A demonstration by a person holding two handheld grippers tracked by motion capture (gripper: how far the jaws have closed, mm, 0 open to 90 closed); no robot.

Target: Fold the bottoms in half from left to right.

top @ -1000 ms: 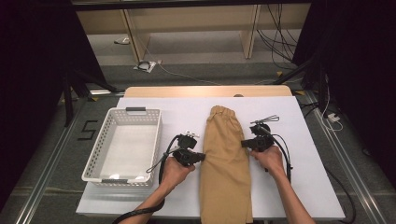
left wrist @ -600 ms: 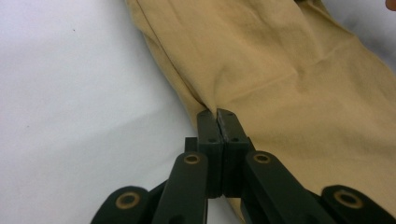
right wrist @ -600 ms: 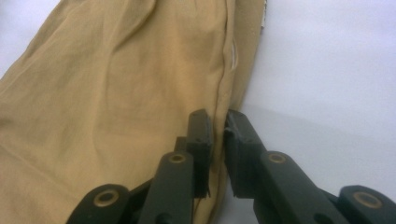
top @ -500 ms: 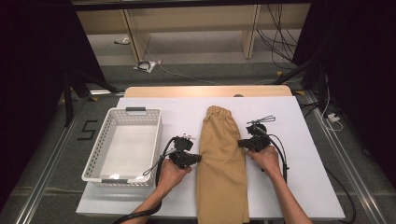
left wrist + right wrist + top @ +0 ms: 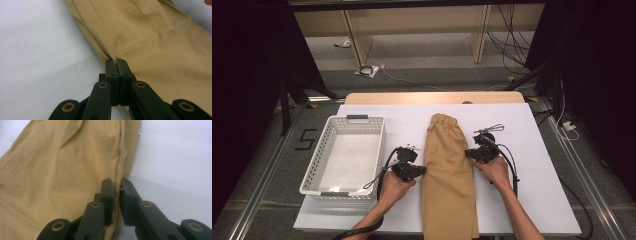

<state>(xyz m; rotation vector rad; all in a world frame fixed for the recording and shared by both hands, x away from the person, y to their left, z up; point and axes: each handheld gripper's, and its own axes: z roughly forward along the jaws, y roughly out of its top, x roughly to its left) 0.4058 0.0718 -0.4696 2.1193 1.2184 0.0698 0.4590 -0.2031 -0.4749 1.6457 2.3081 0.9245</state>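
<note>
Tan folded trousers [image 5: 448, 175] lie lengthwise on the white table [image 5: 542, 200], right of the white basket [image 5: 344, 155], waistband pointing to the far edge, legs toward the person. The left gripper [image 5: 116, 62] pinches the trousers' basket-side edge with jaws closed; the right gripper [image 5: 117, 183], jaws narrowly parted, grips the opposite edge seam.

table [image 5: 532, 150]: white | tan trousers [image 5: 449, 170] centre | white basket [image 5: 343, 155] left
</note>
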